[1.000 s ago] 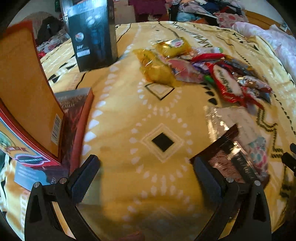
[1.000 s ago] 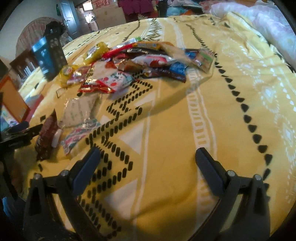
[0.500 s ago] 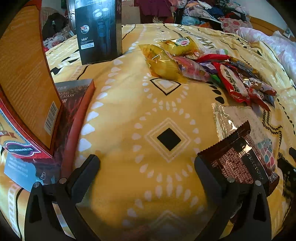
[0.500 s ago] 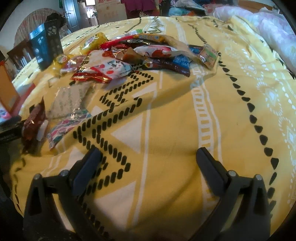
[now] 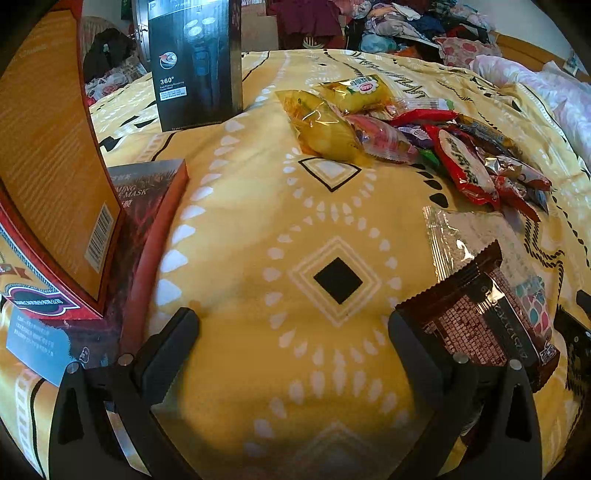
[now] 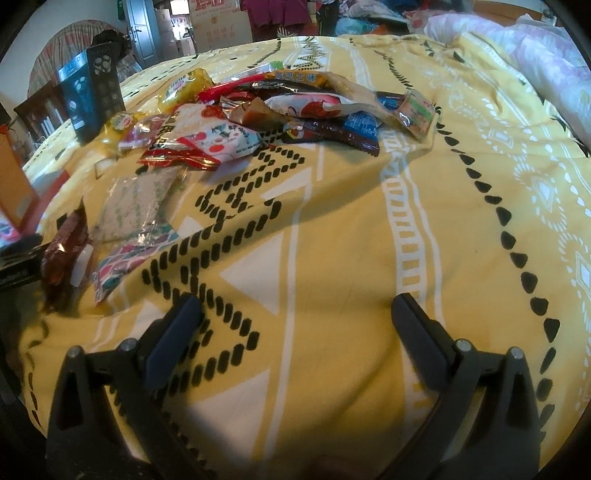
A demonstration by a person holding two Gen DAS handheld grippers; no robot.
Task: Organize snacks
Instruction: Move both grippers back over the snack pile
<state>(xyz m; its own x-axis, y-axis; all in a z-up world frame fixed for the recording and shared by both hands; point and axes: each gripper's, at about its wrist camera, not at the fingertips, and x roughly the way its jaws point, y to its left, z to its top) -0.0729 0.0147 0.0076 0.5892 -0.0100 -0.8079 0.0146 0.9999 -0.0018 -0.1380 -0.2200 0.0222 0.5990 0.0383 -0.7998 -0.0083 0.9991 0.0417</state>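
A pile of snack packets (image 5: pixel 406 140) (image 6: pixel 258 110) lies on the yellow patterned bedspread (image 5: pixel 258 229). Nearer, a brown packet (image 5: pixel 476 325) (image 6: pixel 62 251) rests against the outer side of my left gripper's right finger, on top of a clear silvery packet (image 5: pixel 461 236) (image 6: pixel 136 203) and a colourful one (image 6: pixel 125 262). My left gripper (image 5: pixel 293 332) is open over bare bedspread, nothing between its fingers. My right gripper (image 6: pixel 295 321) is open too, low over the bedspread, well short of the pile.
An orange box (image 5: pixel 48 166) stands at the left on a dark red flat box (image 5: pixel 147 221). A tall black box (image 5: pixel 195 62) (image 6: pixel 92 99) stands behind, left of the pile. Heaped clothes (image 5: pixel 406 22) lie beyond the bed and pink bedding (image 6: pixel 546 55) at the right.
The left gripper has moved forward and lower, so the boxes and the brown packet look nearer. The right gripper has drifted slightly towards the pile. Both stay open.
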